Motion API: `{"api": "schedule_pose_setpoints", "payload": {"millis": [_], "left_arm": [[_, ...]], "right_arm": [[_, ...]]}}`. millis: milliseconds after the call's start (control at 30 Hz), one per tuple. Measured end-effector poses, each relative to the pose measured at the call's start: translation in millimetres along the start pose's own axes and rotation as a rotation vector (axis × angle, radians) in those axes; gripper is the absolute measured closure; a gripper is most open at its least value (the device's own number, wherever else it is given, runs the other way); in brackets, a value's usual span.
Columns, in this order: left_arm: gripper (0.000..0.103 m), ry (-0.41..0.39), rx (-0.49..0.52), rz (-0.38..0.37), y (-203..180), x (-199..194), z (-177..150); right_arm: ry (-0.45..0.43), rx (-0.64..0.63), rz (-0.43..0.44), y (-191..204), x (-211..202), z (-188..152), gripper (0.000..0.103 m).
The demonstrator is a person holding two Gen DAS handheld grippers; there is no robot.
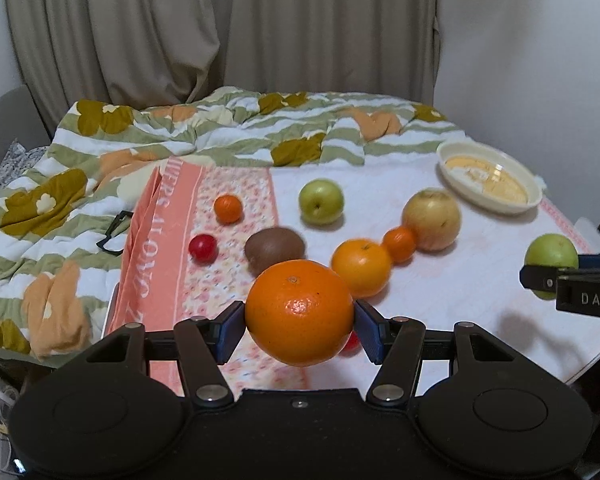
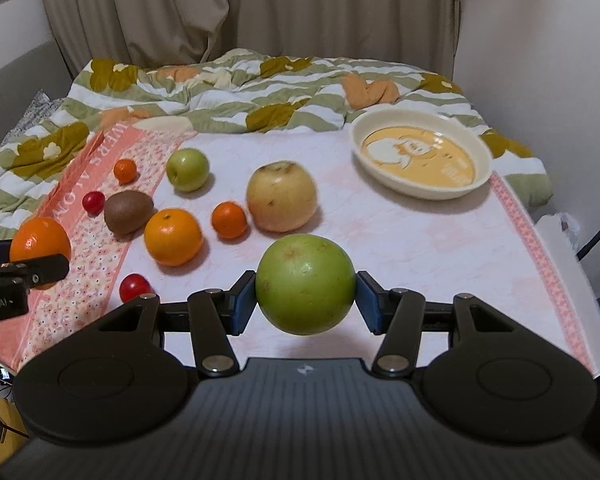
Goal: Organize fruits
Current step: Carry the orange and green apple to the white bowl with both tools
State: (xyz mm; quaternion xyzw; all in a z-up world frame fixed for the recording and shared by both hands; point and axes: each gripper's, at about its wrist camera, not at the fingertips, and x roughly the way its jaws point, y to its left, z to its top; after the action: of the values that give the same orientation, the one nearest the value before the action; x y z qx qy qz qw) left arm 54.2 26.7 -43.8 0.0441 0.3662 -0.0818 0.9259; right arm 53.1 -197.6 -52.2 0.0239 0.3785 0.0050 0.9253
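My left gripper (image 1: 300, 322) is shut on a large orange (image 1: 299, 312) and holds it above the table; it also shows in the right wrist view (image 2: 40, 242). My right gripper (image 2: 306, 294) is shut on a green apple (image 2: 305, 283), held above the table's front; the same apple shows at the right of the left wrist view (image 1: 551, 258). On the cloth lie a yellow apple (image 2: 281, 196), a second green apple (image 2: 188, 170), an orange (image 2: 173, 236), two small mandarins (image 2: 229, 220) (image 2: 125, 171), a kiwi (image 2: 127, 213) and two red cherry tomatoes (image 2: 134, 286) (image 2: 93, 202).
A cream shallow bowl (image 2: 482, 160) stands at the back right of the white cloth (image 2: 440, 248). A pink flowered cloth (image 2: 80, 280) covers the left side. A rumpled flowered quilt (image 2: 228, 92) lies behind, before curtains. Black glasses (image 1: 114, 232) lie on the quilt.
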Motion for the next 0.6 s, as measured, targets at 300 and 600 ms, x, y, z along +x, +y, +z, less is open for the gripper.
{"api": "schedule_pose_setpoints", "payload": {"millis": [300,600], "left_arm": [[0.04,-0.035,-0.106,0.058,-66.5,-16.7,28.0],[0.04,-0.108,-0.18,0.078,-141.8,-9.3,69.3]], "right_arm": [[-0.031,-0.06,0.038,-83.8,-16.4,38.1,0.035],[-0.074,-0.154,0.078,-169.4,-10.5,85.0,0.035]]}}
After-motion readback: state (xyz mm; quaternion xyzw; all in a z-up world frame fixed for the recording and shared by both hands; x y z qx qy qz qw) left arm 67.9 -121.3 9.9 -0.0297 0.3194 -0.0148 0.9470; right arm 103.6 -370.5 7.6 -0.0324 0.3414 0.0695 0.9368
